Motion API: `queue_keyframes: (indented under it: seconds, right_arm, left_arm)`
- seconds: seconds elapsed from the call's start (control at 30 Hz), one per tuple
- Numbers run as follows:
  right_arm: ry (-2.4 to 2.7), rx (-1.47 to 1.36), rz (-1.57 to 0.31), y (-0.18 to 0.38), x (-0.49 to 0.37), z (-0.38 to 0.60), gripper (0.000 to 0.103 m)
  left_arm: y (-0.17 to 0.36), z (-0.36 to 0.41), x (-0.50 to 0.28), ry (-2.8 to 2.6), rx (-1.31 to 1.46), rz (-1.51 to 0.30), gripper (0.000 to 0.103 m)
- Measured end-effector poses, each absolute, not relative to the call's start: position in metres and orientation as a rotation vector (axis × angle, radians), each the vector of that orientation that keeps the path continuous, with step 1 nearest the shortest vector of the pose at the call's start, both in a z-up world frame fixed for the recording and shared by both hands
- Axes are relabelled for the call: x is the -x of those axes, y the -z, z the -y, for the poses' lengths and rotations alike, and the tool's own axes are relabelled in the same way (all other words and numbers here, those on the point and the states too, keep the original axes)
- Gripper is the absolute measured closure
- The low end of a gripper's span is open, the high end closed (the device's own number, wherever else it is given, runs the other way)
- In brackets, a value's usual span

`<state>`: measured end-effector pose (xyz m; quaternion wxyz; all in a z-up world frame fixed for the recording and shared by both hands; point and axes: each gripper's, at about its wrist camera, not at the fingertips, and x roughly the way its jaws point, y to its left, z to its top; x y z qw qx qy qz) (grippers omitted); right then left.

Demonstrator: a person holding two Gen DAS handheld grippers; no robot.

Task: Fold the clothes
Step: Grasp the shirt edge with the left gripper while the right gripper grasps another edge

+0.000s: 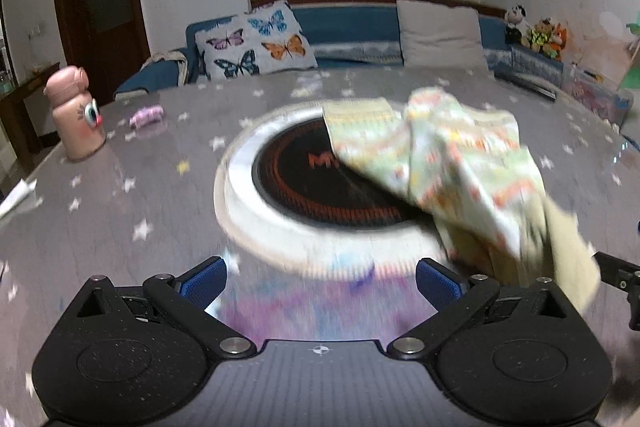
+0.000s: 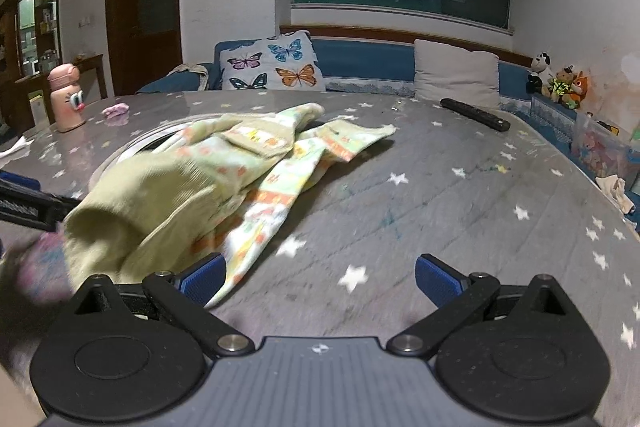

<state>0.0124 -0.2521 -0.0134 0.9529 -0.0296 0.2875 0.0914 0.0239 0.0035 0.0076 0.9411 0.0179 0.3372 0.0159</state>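
A small pale green garment with an orange and yellow print [image 1: 460,163] lies crumpled on the grey star-patterned table, partly over a round built-in cooktop [image 1: 320,183]. In the right wrist view the garment [image 2: 224,171] lies to the left and ahead, its plain yellow-green end nearest. My left gripper [image 1: 320,279] is open and empty, the garment off to its right. My right gripper [image 2: 320,277] is open and empty, with the garment's edge next to its left pad [image 2: 202,277].
A pink cartoon bottle [image 1: 76,115] and a small pink item [image 1: 147,115] stand at the table's far left. A black remote [image 2: 476,114] lies at the far right. A sofa with a butterfly cushion [image 2: 272,63] is behind the table. A bit of the other gripper [image 2: 28,205] shows at left.
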Motion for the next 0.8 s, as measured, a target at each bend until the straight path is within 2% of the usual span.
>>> queue_keyframes:
  seconds: [0.17,0.23,0.3,0.5,0.6,0.7,0.8]
  right_arm:
    - [-0.187,-0.016,-0.625,0.008,-0.053,0.263,0.011]
    - [-0.188,-0.045,-0.636,0.007,-0.072,0.267,0.014]
    - [-0.184,-0.068,-0.645,0.006,-0.090,0.271,0.017]
    - [-0.167,-0.187,-0.718,0.015,-0.153,0.291,0.031]
    - [-0.159,-0.250,-0.744,0.022,-0.179,0.301,0.038]
    - [-0.160,-0.298,-0.750,0.028,-0.201,0.306,0.043]
    - [-0.170,-0.350,-0.764,0.035,-0.220,0.308,0.048]
  left_arm:
    - [-0.022,-0.002,-0.056,0.019,-0.012,-0.677,0.012]
    - [-0.026,0.001,-0.074,0.045,-0.001,-0.684,0.020]
    - [-0.028,0.005,-0.091,0.075,0.008,-0.693,0.024]
    - [-0.025,0.023,-0.144,0.154,0.011,-0.728,0.025]
    - [-0.017,0.028,-0.166,0.174,0.011,-0.770,0.030]
    - [-0.009,0.026,-0.186,0.188,0.046,-0.819,0.043]
    - [-0.006,0.021,-0.199,0.211,0.102,-0.855,0.044]
